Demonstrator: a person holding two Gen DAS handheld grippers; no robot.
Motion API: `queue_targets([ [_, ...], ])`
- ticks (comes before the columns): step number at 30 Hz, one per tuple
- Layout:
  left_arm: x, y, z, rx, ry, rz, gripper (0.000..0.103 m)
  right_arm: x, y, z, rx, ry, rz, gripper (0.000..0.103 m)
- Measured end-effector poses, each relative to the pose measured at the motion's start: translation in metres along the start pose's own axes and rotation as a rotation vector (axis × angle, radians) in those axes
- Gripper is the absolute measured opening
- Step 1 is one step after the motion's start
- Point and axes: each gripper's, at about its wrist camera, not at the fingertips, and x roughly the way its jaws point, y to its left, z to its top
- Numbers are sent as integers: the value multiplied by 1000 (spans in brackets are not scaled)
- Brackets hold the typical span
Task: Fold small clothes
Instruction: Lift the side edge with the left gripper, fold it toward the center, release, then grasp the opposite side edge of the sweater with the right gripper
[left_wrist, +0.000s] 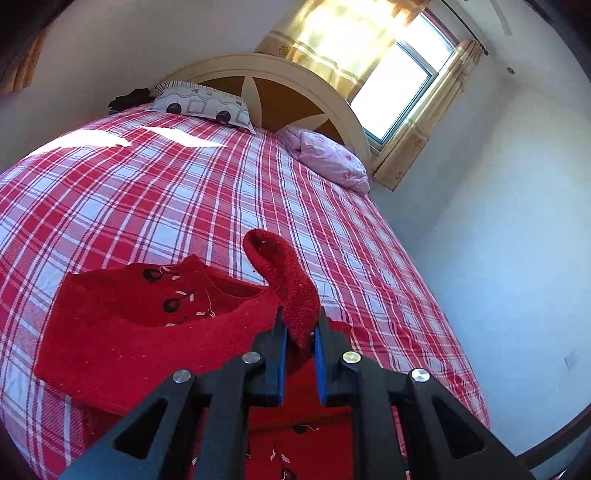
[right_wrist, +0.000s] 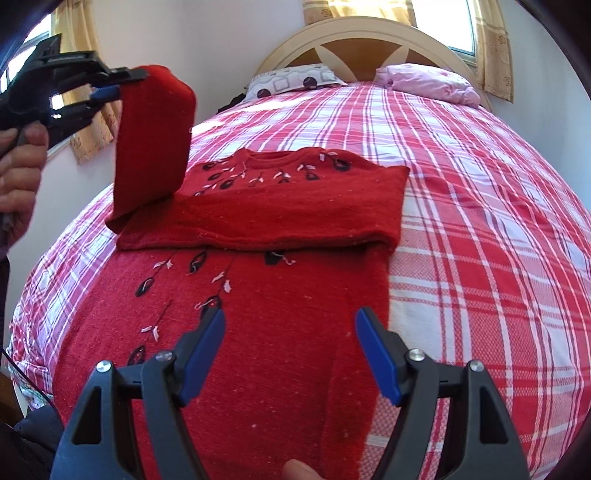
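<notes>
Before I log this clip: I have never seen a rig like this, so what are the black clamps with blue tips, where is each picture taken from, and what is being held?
No robot here: a person holds a hand-held two-finger gripper in each hand, with a fisheye camera on each looking along its fingers.

The left-wrist view shows the left gripper shut on the red knitted sleeve, lifted off the bed. The right-wrist view shows the right gripper open, holding nothing, above the lower part of the red knitted sweater with black and pink embroidery. At that view's left edge you see the left gripper again, with the person's hand on its handle.

The sweater lies on the red and white plaid bedsheet, with its other sleeve folded across the chest. Near the rounded cream headboard lie a grey patterned pillow and a bundled pink cloth.
</notes>
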Motion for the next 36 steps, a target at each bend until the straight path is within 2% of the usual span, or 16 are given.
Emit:
queue_targets([
  [11,73,-31,-47,98,111,68,13,-1,-21,-8,53,-11,-2,76],
  [13,86,-36,-58,135,154,84,15,-1,-23,-9,63,-14,3,76],
  [19,102,-54,-80,272,231,90,22,3,-28,-13,76,-7,2,76],
  [22,92,-60,-81,307,217,69,24,5,-29,-15,79,-3,3,76],
  [23,85,-62,-80,325,201,68,28,5,-29,-16,77,-5,4,76],
  [25,68,-59,-80,365,160,77,62,4,-29,-16,71,-11,5,76],
  [27,51,-49,-80,395,100,99,73,4,-29,-17,67,-12,8,76],
  [29,36,-29,-81,431,58,154,73,3,-30,-17,66,-15,8,76],
  [31,25,-4,-82,445,38,249,73,0,-33,-17,84,-23,14,76],
  [34,14,45,-80,414,49,410,73,-3,-40,-10,122,-9,64,76],
  [36,10,73,-79,384,58,487,73,-5,-41,-1,131,-3,72,75],
])
